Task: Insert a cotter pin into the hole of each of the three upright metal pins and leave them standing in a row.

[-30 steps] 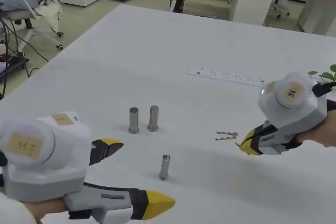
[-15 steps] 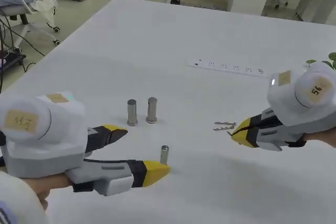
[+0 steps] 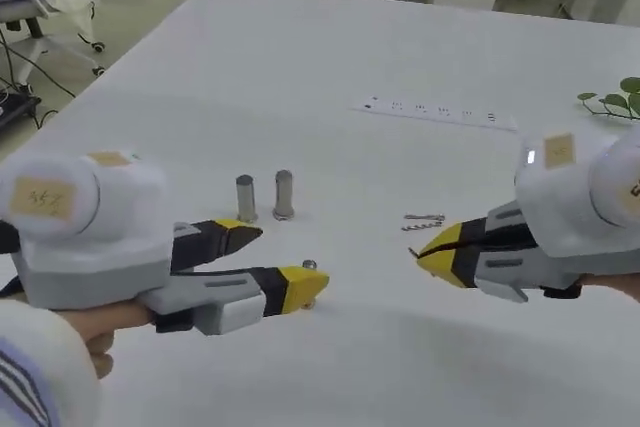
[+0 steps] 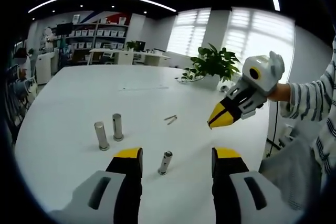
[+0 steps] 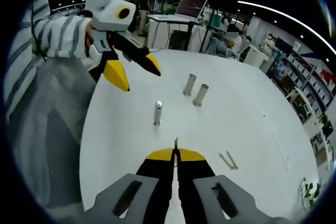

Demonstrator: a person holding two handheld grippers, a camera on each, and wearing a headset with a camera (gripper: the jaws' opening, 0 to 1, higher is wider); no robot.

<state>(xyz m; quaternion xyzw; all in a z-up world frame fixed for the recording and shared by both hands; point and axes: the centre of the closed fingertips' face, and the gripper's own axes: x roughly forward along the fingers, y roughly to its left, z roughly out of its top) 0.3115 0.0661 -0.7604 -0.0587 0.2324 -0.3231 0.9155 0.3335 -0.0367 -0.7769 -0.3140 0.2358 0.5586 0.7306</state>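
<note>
Item 1: left gripper (image 4: 177, 157). Jaws spread wide and holding nothing. The near metal pin (image 4: 165, 162) stands upright between the two yellow tips, and as far as the left gripper view shows it touches neither.

Item 2: right gripper (image 5: 176, 154). Jaws pressed together, pinching a thin dark sliver that pokes out past the tips, judged to be a cotter pin (image 5: 176, 142). The gripper hangs over the table (image 3: 300, 67), to the right of the near metal pin and apart from it.

Item 3: far-left metal pin (image 3: 245, 197) and far-right metal pin (image 3: 284, 194). Both upright and just beside each other, farther off than the near metal pin and to its left.

Item 4: two loose cotter pins (image 3: 424, 219). They lie flat side by side, to the right of the metal pins and just beyond the right gripper's tips.

Item 5: power strip (image 3: 440, 113) at the far side of the table, and a plant (image 3: 615, 99) at the far right edge.

Status: no metal pin shows a cotter pin through it, and the holes are too small to make out. Judged early — the first insertion is being set up, and all three are left to do. The near metal pin stands off the line of the other two, so the row is not yet formed.
</note>
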